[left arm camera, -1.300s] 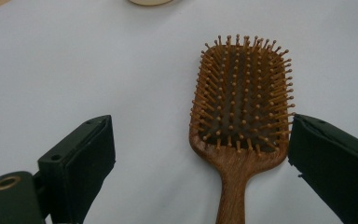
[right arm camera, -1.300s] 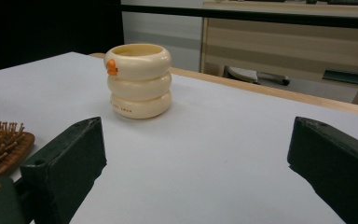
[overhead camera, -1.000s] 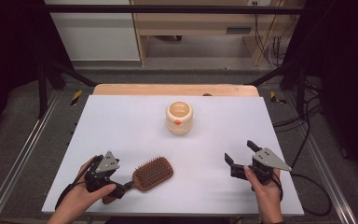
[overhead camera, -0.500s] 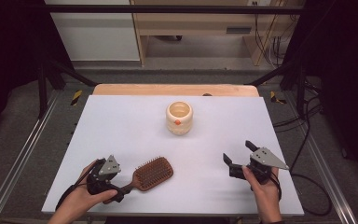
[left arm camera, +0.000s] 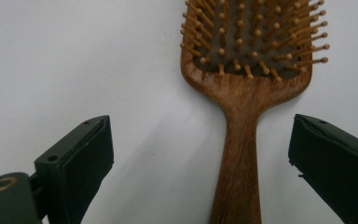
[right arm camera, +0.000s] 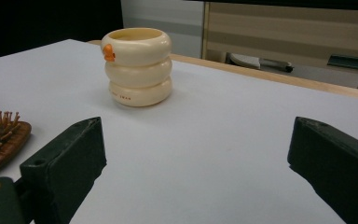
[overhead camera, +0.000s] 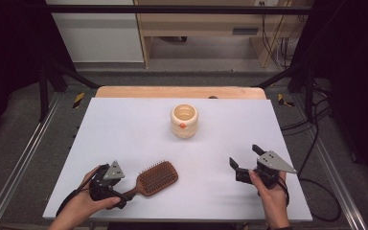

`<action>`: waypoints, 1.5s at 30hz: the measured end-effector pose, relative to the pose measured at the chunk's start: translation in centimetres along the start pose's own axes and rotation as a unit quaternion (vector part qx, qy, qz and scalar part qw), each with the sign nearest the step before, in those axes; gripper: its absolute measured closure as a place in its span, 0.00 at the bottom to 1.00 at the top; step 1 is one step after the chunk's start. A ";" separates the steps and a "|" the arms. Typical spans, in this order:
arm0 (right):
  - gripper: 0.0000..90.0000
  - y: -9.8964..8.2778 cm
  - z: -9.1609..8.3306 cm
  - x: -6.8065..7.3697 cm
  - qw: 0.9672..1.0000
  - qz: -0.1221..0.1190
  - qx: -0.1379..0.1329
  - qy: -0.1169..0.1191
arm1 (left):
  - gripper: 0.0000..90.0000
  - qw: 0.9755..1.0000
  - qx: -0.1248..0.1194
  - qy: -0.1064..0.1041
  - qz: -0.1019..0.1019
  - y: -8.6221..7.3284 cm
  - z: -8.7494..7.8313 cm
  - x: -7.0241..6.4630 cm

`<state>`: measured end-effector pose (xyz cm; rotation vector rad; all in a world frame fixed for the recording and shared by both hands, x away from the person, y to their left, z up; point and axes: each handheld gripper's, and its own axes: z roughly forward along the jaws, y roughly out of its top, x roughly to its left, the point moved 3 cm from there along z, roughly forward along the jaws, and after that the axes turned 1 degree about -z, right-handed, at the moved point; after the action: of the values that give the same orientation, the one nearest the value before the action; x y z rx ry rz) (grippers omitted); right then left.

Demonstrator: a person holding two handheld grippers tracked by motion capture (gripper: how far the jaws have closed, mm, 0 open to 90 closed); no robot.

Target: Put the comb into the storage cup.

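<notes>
Left gripper fingers spread wide, straddling the handle of the brown wooden paddle hairbrush, not gripping it; the brush lies bristles-up on the white table near its front edge. Right gripper fingers also wide, holding nothing, facing the cream ribbed ceramic cup standing mid-table.

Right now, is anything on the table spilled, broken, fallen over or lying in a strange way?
Nothing stands out. The wooden hairbrush lies flat, bristles up, its handle between the open jaws of the left gripper. The cream cup stands upright on the white table. The right gripper is open, apart from both.
</notes>
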<state>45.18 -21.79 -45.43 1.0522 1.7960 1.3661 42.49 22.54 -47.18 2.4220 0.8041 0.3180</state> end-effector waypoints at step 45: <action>0.05 -0.2 0.6 0.3 1.000 0.002 0.017 0.014 | 0.54 0.996 0.068 -0.051 0.040 -0.1 0.3 -0.8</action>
<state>45.56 -21.29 -45.82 1.0597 1.8443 1.3619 41.88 21.97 -47.54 2.5789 0.7065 0.1737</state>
